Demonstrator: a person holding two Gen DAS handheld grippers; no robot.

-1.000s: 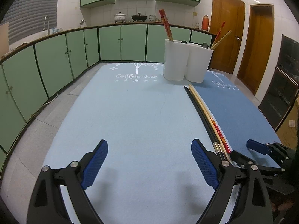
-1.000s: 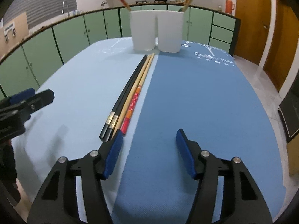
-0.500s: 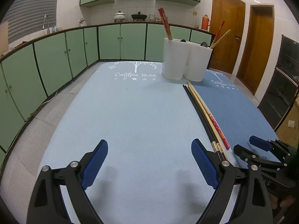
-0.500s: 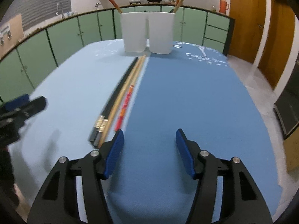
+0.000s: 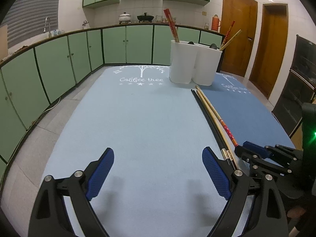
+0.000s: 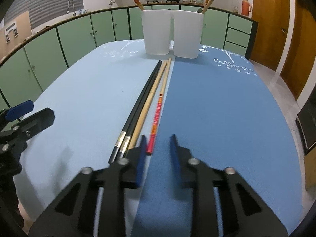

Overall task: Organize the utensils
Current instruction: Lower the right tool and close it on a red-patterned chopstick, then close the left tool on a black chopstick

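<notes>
Several chopsticks lie side by side along the seam of two blue mats: two black chopsticks, a plain wooden chopstick and a red-handled chopstick. Two white holders stand at the far end, with chopsticks sticking out. My right gripper is partly closed and empty, its fingers straddling the near end of the red-handled chopstick. My left gripper is wide open and empty over the light blue mat, left of the chopsticks. The right gripper shows at the right in the left wrist view.
A light blue mat and a dark blue mat cover the table. Green cabinets run along the left and back walls. Wooden doors stand at the right. The table's edges drop to the floor on both sides.
My right gripper has moved forward to the near end of the chopsticks and narrowed its jaws around the red-handled one. The left gripper has stayed open, nearly still.
</notes>
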